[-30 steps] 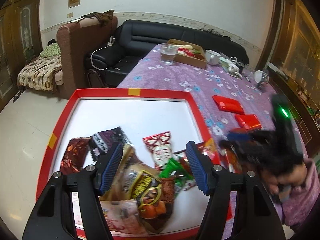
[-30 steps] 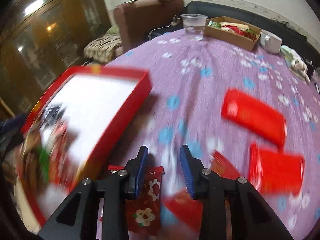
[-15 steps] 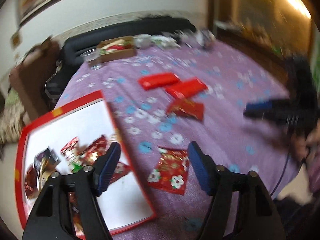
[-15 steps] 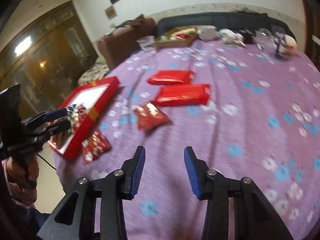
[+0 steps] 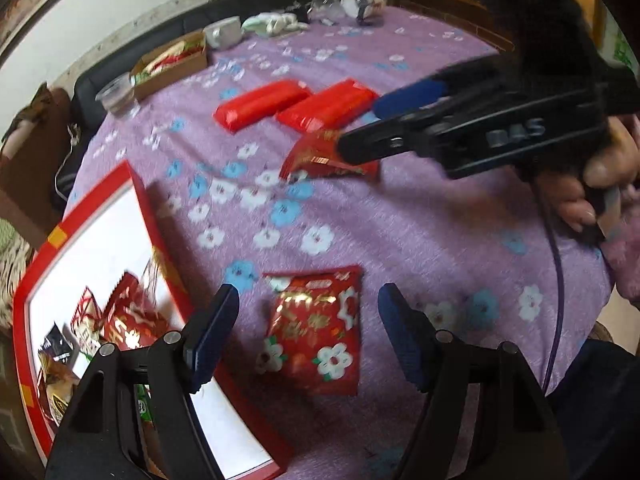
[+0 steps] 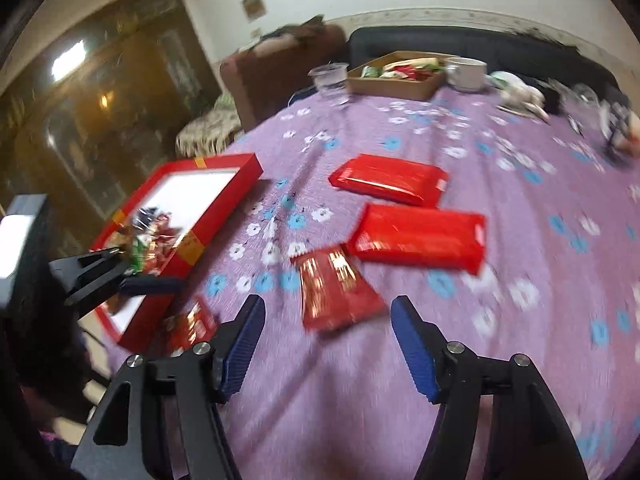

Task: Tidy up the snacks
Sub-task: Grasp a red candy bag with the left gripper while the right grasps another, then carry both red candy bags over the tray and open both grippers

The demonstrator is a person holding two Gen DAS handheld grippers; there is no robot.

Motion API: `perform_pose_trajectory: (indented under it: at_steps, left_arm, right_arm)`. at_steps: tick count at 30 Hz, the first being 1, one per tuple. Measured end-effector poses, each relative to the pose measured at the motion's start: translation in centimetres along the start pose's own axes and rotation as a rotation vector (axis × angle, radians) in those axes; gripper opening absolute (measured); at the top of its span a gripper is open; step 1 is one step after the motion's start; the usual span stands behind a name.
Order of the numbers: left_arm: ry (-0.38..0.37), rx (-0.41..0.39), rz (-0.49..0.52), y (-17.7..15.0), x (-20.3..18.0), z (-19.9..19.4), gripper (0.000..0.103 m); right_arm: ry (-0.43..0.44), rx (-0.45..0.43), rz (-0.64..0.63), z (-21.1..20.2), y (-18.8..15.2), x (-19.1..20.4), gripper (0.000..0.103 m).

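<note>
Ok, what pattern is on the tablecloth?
Purple tablecloth with blue and white flowers, clearest in the right wrist view.

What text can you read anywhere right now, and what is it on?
"DAS": raised letters on the black body of the right tongs, seen from the left wrist; a letter before them may be hidden by blur.
Gold print on the flowered red snack packet between the left tongs: blurred, unreadable.
Gold print on the red snack packet ahead of the right tongs: blurred, unreadable.
Wrappers in the red tray: too small.
</note>
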State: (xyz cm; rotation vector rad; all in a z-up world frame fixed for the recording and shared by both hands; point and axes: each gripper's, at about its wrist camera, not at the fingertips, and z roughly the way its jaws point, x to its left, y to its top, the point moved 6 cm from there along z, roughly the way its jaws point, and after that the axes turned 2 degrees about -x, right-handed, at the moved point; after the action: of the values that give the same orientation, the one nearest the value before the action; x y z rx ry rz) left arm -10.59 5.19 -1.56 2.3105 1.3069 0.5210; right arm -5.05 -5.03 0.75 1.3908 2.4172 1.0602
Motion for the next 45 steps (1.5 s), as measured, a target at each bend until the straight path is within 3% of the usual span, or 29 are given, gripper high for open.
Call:
perform_pose_trajectory:
  at_steps: [5, 7, 11, 15, 18, 21, 25, 28, 33, 38, 40, 42, 45]
  left_arm:
    - [-0.067, 0.030, 0.012, -0.3, -0.4, 0.2, 0.072]
    - [-0.076, 0.047, 0.024, -0.4, -0.6, 0.6, 0.072]
    - [-0.085, 0.060, 0.029, -0.3, -0.7, 0.8, 0.072]
    - [-0.082, 0.069, 0.013, -0.3, -0.8, 0.8, 0.072]
    - [-0.163, 0.096, -0.011, -0.5, -2.5, 1.0, 0.063]
    - [-0.124, 0.084, 0.022, -0.4, -3.6, 1.2, 0.063]
    - [-0.076, 0.084, -0.078, 0.3, -1.3, 1.3, 0.063]
    - [-0.040, 0.102, -0.064, 0.2, -1.2, 1.8, 0.063]
    - [-0.063, 0.085, -0.030, 0.3, -2.5, 1.7, 0.063]
    - [-0.081, 0.062, -0.045, 0.1, -2.5, 1.3, 0.056]
    - [-0.091, 0.050, -0.042, 0.0, -2.7, 1.0, 0.044]
    - [-0.093, 0.038, -0.041, 0.0, -2.9, 0.8, 0.039]
    - [-0.097, 0.023, -0.065, 0.0, -2.6, 0.9, 0.036]
  right_arm:
    - [-0.039, 0.084, -0.056, 4.2, 0.5, 0.6, 0.065]
    - [-0.069, 0.084, -0.055, 4.9, 0.2, 0.1, 0.046]
    - [-0.043, 0.065, -0.030, 3.9, -0.3, -0.6, 0.040]
    - [-0.016, 0.042, 0.055, 2.1, -0.9, -3.0, 0.040]
    - [0.008, 0.021, 0.112, 1.0, -1.0, -4.5, 0.040]
    - [0.035, -0.001, 0.160, 0.3, -0.7, -5.4, 0.040]
    - [0.044, 0.003, 0.171, 0.2, -0.7, -5.6, 0.039]
    - [0.049, 0.027, 0.186, 0.7, -1.0, -5.6, 0.039]
    - [0.058, 0.040, 0.202, 0.9, -1.2, -5.8, 0.042]
    - [0.053, 0.050, 0.166, 1.1, -1.5, -5.0, 0.045]
    - [0.041, 0.059, 0.126, 1.4, -1.6, -4.3, 0.053]
    - [0.014, 0.056, 0.069, 1.6, -1.7, -3.6, 0.054]
    - [-0.052, 0.050, 0.013, 1.8, -1.9, -3.3, 0.044]
